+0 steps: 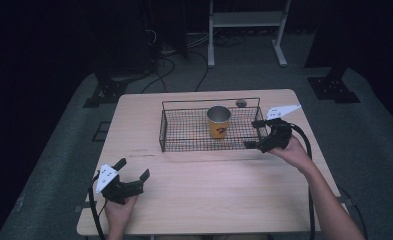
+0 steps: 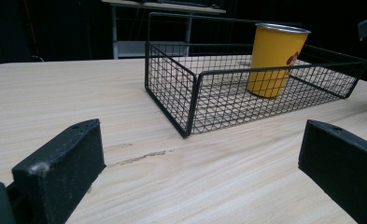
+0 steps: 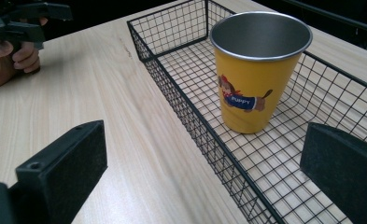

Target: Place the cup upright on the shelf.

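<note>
Light wood table (image 1: pixel 204 190) in a dark room, with a black wire basket (image 1: pixel 184 142) sitting toward the far side. Yellow cup (image 1: pixel 218 121) standing upright inside the basket, a bit right of the middle, open end up, shiny silver inside. Little cartoon dog and the word PUPPY on the cup's side, plain to see in the right gripper view (image 3: pixel 256 79). Small round grey thing (image 1: pixel 241 103) on the table just behind the basket, too small to make out. Past the table, cables on the floor (image 1: pixel 169 60) and the legs of a white stand (image 1: pixel 246 30). Basket's wire wall (image 3: pixel 204 135) standing between the right tool and the cup, one jaw over the table, the other over the basket floor. Right tool (image 1: pixel 256 134) at the basket's right end, jaws spread wide, gripping nothing, near the cup but apart from it. Left tool (image 1: pixel 132 167) low at the near left of the table, well apart from the basket, jaws also spread wide with bare wood between them. Thin scratch in the wood (image 2: pixel 137 158) just ahead of the left tool. Room all around very dark, hard to see much there. Right end of the basket cut off in the right gripper view.
</note>
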### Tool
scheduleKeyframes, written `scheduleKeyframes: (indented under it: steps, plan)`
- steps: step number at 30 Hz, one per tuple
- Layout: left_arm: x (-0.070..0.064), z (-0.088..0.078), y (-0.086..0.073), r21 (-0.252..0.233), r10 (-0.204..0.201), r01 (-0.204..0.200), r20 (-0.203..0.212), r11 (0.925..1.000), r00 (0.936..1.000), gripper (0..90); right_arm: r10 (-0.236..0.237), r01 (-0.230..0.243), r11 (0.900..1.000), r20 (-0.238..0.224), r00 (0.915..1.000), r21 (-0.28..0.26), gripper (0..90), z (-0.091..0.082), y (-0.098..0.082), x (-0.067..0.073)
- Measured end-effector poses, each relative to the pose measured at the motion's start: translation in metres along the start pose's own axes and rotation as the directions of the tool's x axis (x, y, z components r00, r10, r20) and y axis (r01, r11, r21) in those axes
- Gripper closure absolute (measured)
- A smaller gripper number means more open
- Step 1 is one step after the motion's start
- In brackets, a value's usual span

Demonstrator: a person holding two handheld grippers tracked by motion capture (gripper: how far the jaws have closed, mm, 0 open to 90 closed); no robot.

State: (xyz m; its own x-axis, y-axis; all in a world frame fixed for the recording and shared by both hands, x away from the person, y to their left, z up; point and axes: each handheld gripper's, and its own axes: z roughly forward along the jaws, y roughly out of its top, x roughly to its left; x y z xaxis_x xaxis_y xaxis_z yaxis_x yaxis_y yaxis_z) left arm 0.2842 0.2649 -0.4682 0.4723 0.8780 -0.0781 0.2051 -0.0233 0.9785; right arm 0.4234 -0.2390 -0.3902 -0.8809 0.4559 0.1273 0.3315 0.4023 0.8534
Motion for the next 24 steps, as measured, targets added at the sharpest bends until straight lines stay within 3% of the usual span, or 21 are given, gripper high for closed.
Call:
scheduleKeyframes:
  steps: [24]
  plan:
    - [-0.001,0.000,0.000,0.004,0.005,-0.005,-0.002,1.0000,1.0000,0.0,0.015,-0.015,0.999,-0.011,0.9998,-0.034,0.1,-0.008,-0.030,0.020]
